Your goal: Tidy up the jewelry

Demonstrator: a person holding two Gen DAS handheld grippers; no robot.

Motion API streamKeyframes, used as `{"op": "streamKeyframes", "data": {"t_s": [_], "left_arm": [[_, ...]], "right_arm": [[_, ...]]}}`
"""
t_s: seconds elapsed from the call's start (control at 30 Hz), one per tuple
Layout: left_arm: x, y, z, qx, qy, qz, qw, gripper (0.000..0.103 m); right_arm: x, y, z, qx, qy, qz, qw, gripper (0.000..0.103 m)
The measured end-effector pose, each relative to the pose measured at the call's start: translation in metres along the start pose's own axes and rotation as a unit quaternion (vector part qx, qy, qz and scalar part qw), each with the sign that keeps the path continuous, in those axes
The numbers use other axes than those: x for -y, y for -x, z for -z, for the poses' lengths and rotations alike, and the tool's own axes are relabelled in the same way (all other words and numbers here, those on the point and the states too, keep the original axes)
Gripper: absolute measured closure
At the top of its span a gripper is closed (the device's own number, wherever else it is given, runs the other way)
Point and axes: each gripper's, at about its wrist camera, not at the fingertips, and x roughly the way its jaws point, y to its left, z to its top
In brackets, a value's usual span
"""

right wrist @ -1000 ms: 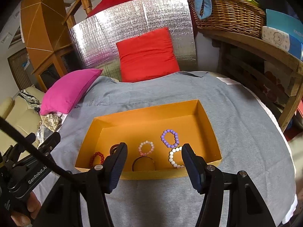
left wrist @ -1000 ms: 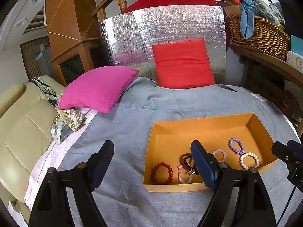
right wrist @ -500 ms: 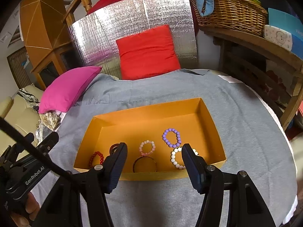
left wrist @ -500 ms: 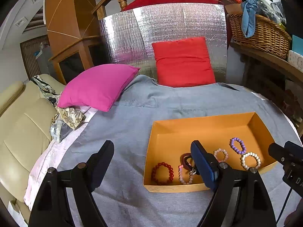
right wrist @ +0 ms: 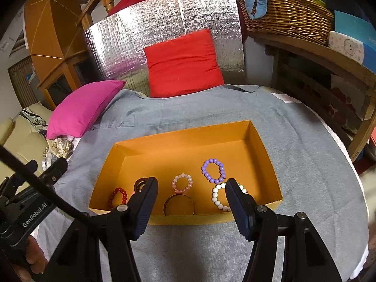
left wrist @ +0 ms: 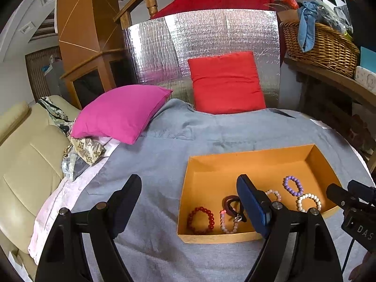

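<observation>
Orange cardboard makes the box [right wrist: 263,145], which sits on soft gray cloth [right wrist: 305,155] with all the bracelets inside. Almost nothing has changed in the last second: both hands stayed put, so sorting looks finished or paused. The left gripper [left wrist: 188,204] and right gripper [right wrist: 191,202] are spread wide and empty. The white bracelet [right wrist: 217,198] has round, shiny beads; the gold bangle [right wrist: 179,204] is smooth metal.

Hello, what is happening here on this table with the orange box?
A person holds two grippers over a grey cloth. Both the left gripper and the right gripper are open and hold nothing. The orange box already contains several bracelets, such as a purple one and a red one.
</observation>
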Motion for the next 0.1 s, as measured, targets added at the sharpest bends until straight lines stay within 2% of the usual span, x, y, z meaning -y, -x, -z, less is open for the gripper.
{"op": "streamKeyframes", "data": {"t_s": [0.1], "left_arm": [[0.0006, -0.0015, 0.0067, -0.013, -0.003, 0.013, 0.9998, 0.019]], "right_arm": [[0.0022, 0.0015, 0.0035, 0.003, 0.007, 0.009, 1.000, 0.039]]}}
